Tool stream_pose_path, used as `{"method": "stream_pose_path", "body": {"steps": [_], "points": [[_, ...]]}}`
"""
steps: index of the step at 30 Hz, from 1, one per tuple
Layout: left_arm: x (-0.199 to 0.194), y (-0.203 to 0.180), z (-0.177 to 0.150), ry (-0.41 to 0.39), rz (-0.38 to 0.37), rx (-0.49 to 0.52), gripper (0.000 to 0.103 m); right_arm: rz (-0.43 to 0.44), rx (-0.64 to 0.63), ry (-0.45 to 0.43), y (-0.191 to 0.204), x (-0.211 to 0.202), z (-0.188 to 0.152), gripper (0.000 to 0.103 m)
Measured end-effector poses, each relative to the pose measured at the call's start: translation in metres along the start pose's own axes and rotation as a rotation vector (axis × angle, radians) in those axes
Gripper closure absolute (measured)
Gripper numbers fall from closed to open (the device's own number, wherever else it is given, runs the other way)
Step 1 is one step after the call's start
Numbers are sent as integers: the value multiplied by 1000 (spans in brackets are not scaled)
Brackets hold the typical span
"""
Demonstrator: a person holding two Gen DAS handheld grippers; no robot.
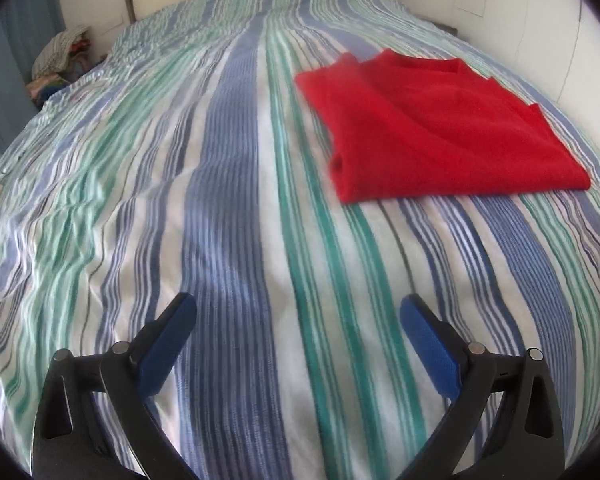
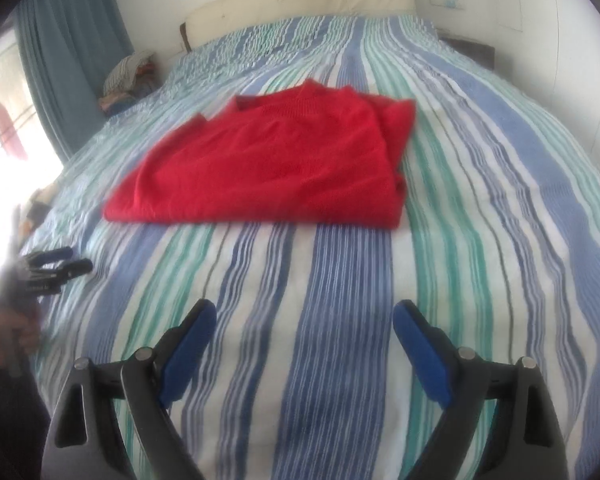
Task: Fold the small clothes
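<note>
A red knitted garment point(image 1: 440, 128) lies folded into a flat rectangle on the striped bedspread point(image 1: 228, 200). In the left wrist view it is ahead and to the right. In the right wrist view the garment point(image 2: 268, 164) lies straight ahead. My left gripper point(image 1: 298, 308) is open and empty, well short of the garment, above bare bedspread. My right gripper point(image 2: 304, 316) is open and empty, also short of the garment's near edge. The left gripper point(image 2: 70, 260) shows at the left edge of the right wrist view, held by a hand.
The bed fills both views, its bedspread point(image 2: 340, 320) striped blue, green and white. A cream headboard point(image 2: 300, 4) stands at the far end. A pile of clothes point(image 2: 130, 76) sits beside the bed at far left, next to a blue curtain point(image 2: 68, 52). White walls close the right side.
</note>
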State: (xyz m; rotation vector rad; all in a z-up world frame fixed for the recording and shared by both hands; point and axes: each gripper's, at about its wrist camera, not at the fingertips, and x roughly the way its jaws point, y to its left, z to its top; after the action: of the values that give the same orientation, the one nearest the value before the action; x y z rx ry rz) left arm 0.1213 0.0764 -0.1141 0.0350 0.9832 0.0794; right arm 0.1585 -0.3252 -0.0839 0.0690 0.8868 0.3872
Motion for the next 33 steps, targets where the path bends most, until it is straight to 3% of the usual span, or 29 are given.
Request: {"method": "stream_pose_path", "body": {"steps": [2,4,7,11,13,14,15,17,21,25,29,33], "points": [[18,13,-12,59,-33,-61,0,-5,30,-29,-18,-1,34,14],[18,20,-20,1,-69,-107,0,-2,88,-25,-41,11,68,13],[16,12,-21,-9,-34,-83,0,-16,177,39,-71,49,105,13],[16,13,-22,-31,-35,-81,0,51,311,113,-89,101,119,18],[15,13,-23,-38,-37,-82,0,48,349,156,-90,121,114,38],[15,12,-25,-43,-35,-81,0,37,352,161,-89,125,112,59],[14,11,-26,-48,-34,-79,0,57,355,151,-86,125,112,89],[14,11,-27,-59,-33,-79,0,69,360,139,-78,118,117,93],[13,12,-27,-63,-43,-85,0,119,309,62,-37,83,152,93],[13,12,-28,-64,-43,-85,0,209,219,53,37,73,194,93],[11,12,-28,-68,-43,-86,0,272,131,99,114,104,214,93],[11,11,-29,-69,-45,-87,0,255,63,163,175,153,202,93]]}}
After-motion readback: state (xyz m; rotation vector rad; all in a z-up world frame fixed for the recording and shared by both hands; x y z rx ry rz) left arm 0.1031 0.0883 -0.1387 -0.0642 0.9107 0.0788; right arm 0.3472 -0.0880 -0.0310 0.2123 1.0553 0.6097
